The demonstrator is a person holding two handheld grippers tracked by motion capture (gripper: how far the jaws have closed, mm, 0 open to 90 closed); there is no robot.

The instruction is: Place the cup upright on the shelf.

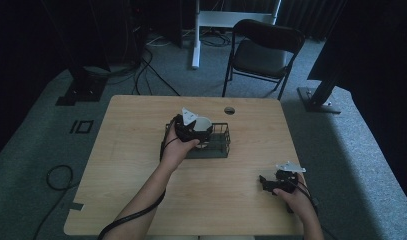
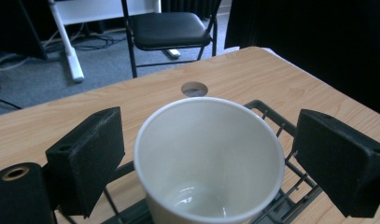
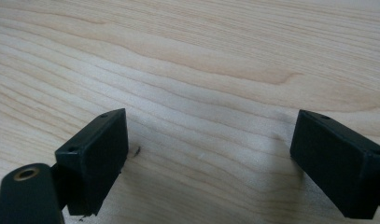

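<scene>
My left gripper [image 2: 208, 154] stands open around the white paper cup [image 2: 208, 158] upright in the black wire basket [image 2: 271, 116], gripping nothing; I judge a careless withdrawal could tip it.

high view: fixed cam above the near side, looking fwd and down over the whole desk [image 1: 141, 150]. left gripper view: close-up across the cup [image 2: 208, 158] and wire basket [image 2: 271, 116] toward the chair [image 2: 169, 28], which the high view shares. right gripper view: very close to bare desk.
</scene>
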